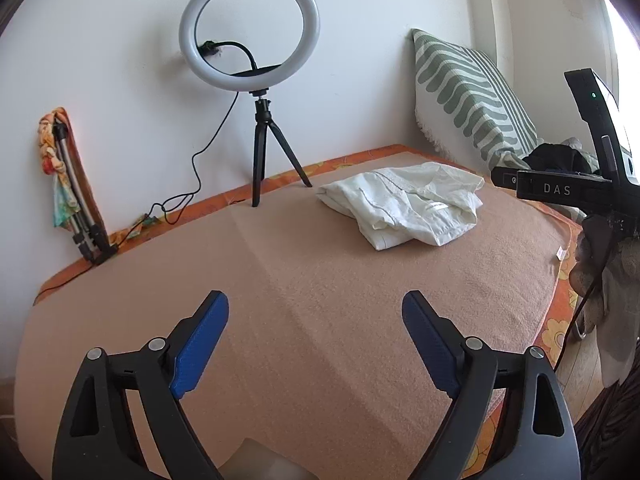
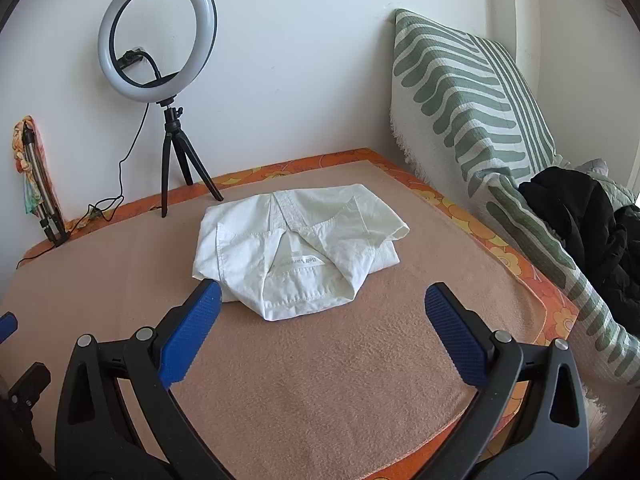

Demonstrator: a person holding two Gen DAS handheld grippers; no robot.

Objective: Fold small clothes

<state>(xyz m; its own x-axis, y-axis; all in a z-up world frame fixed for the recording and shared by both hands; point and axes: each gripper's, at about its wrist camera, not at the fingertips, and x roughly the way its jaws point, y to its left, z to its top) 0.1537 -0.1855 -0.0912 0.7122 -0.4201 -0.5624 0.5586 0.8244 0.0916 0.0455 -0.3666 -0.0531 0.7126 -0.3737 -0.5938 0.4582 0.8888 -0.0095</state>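
A small white shirt (image 2: 296, 248) lies folded in a compact bundle on the tan blanket (image 2: 320, 380), collar and label facing me. My right gripper (image 2: 322, 300) hovers just short of the bundle, open, nothing between its blue pads. In the left wrist view the same white shirt (image 1: 404, 204) lies further off to the upper right. My left gripper (image 1: 316, 304) stands open over bare blanket (image 1: 280, 300), holding nothing. The black body of the right gripper tool (image 1: 560, 188) shows at that view's right edge, with a hand below it.
A ring light on a black tripod (image 2: 160, 52) stands at the back by the wall, its cable trailing left. A folded tripod (image 2: 40, 188) leans on the wall at left. A green-striped pillow (image 2: 480, 120) and dark clothes (image 2: 588, 232) lie at right.
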